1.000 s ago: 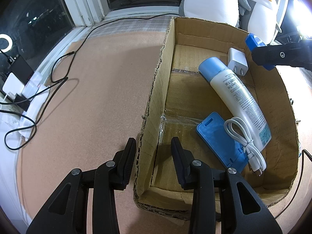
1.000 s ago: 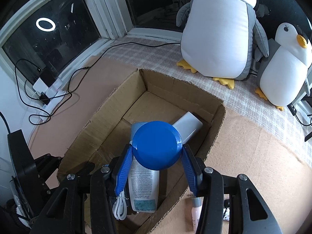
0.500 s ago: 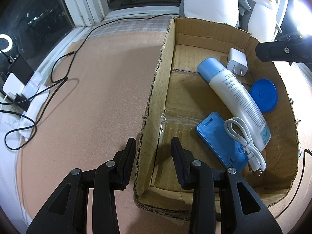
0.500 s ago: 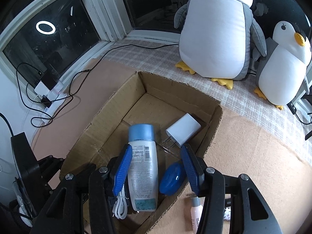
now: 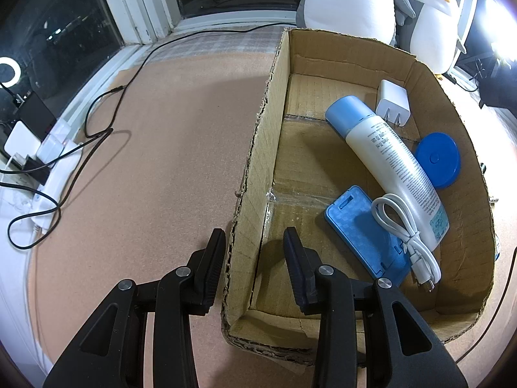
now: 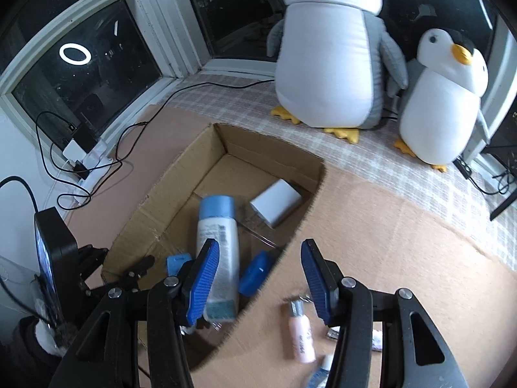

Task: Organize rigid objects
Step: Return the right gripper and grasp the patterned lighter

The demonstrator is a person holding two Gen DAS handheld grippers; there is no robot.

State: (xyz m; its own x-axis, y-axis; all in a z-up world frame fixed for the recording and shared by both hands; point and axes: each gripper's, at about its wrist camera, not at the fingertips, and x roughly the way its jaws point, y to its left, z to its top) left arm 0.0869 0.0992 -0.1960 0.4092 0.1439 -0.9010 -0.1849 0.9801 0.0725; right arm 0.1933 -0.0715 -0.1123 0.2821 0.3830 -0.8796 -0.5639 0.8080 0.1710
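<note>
Left wrist view first: the left gripper (image 5: 255, 252) is clamped on the near side wall of the box (image 5: 258, 148) — one finger outside, one inside, pinching the cardboard. My guess is it's just steadying the box. Inside it: a bottle (image 5: 387, 161) with a pale blue cap lying slantwise, a white charger (image 5: 392, 102) at the far end, a round blue lid (image 5: 437, 160) propped against the right wall and touching the bottle, a flat blue case (image 5: 365, 232) near the front, and a coiled white cable (image 5: 407, 236) lying over the case and beside the bottle.

Right wrist view: the right gripper (image 6: 260, 271) is roughly half open with nothing in it, hovering over the box's (image 6: 310, 207) right edge. On the table just outside sits a small pink tube (image 6: 300, 333) with a silver cap, plus another bit or two at the bottom edge that are too blurred to name.

The tube looks like the likely next pick — light, stiff enough, probably a bit slick, so I'd grab it across the middle of the body rather than the cap. Plenty of free floor left in the box on the left side
</note>
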